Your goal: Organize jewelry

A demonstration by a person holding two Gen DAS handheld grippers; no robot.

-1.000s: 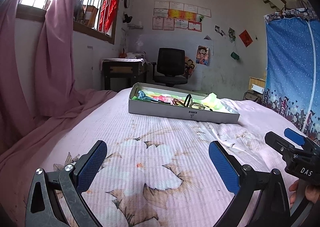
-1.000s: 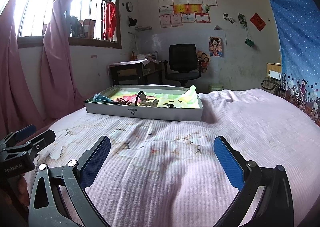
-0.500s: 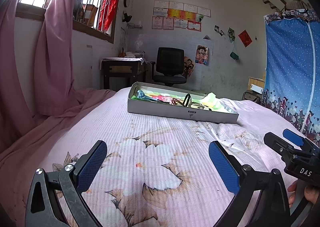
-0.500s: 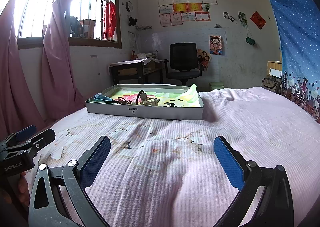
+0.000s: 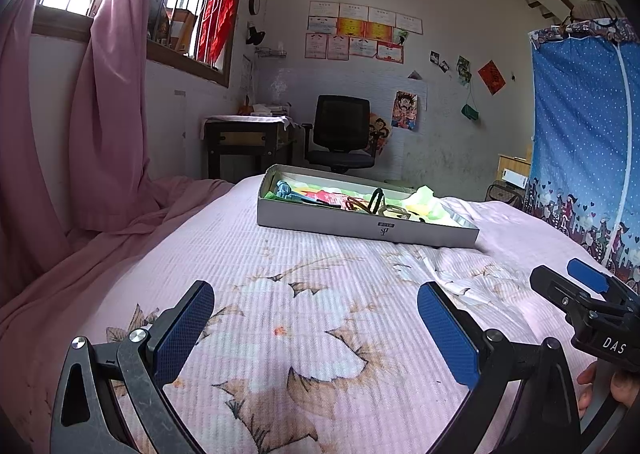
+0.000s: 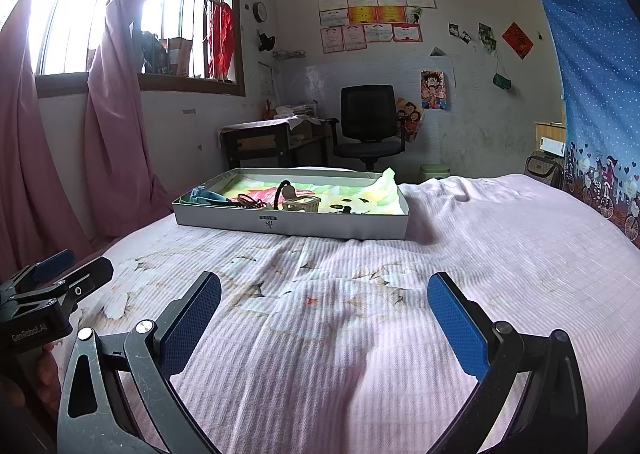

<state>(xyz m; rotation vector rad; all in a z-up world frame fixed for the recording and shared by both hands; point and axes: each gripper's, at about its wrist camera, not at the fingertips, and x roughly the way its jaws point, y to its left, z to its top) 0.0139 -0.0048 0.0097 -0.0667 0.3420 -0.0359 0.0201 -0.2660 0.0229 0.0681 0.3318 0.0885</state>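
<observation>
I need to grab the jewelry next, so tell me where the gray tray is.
The gray tray lies on the pink bedspread, ahead of both open grippers and in front of the black office chair.

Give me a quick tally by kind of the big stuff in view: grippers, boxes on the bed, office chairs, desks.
Grippers: 2, the left gripper and the right gripper, both open
Boxes on the bed: 1, the grey box
Office chairs: 1, the black chair
Desks: 1, the dark desk
Total: 5

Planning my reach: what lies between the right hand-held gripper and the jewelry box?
Only bare pink bedspread lies between the open right hand-held gripper and the jewelry box, seen in the right wrist view.
</observation>
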